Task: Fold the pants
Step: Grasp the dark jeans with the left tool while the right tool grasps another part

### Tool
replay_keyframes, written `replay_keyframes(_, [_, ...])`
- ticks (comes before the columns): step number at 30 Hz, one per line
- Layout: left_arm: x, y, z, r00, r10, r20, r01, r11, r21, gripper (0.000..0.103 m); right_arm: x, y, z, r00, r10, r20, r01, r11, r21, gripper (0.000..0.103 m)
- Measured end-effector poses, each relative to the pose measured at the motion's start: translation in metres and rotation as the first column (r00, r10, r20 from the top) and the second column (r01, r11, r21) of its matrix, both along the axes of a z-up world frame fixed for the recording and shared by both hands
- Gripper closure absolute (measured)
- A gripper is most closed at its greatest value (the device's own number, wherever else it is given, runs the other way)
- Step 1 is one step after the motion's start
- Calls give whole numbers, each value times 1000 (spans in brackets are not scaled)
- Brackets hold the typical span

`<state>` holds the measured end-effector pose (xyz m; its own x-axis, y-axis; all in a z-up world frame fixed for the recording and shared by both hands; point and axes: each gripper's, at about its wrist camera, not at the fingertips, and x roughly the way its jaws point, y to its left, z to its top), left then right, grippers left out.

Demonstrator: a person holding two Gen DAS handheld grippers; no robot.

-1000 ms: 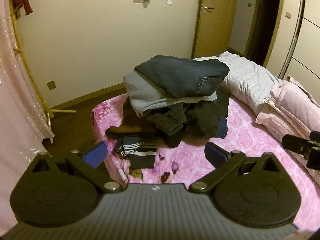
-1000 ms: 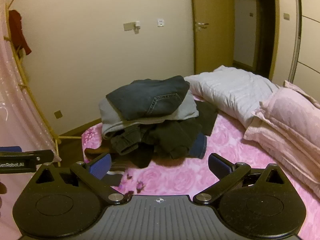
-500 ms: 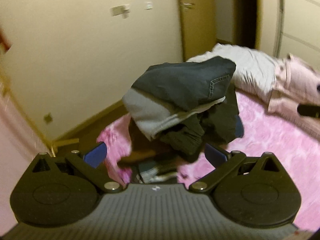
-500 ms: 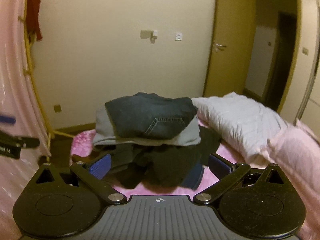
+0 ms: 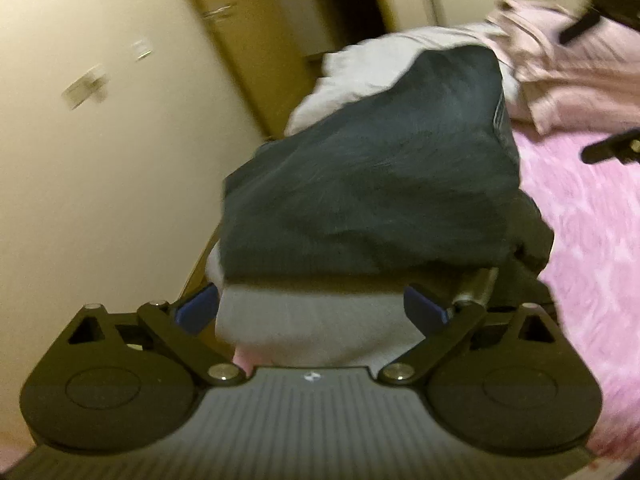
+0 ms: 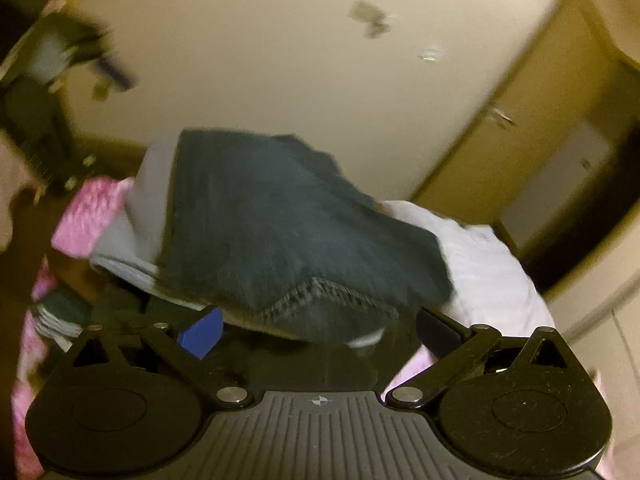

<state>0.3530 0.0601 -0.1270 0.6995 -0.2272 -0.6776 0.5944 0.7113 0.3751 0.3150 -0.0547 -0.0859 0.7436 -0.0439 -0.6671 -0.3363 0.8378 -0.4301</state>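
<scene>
Left wrist: blurred dark denim pants [image 5: 372, 168] over soft grey fabric [image 5: 316, 324]

Dark denim jeans [image 5: 368, 176] over grey pants [image 5: 316, 328]; pink rose-patterned bedsheet [image 5: 584, 248].

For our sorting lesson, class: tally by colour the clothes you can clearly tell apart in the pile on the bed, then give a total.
Dark blue: 1, jeans on top
Grey: 1, garment under the jeans
Black: 1, garment lower in the pile
Striped: 1, piece at the pile's foot
Total: 4; blur may hide more.
</scene>
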Motion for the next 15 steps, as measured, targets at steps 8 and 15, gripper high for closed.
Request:
replay_keyframes(8, [59,-14,-48,930,-365,-52,367,905,215,12,76,13,-55,970,204,-136,-233,937,-259,2])
replay_keyframes(15, [81,-22,-55,907,-416,-71,422,888,183,36,106,6,-70,941,242,-235,-297,924,-240,72])
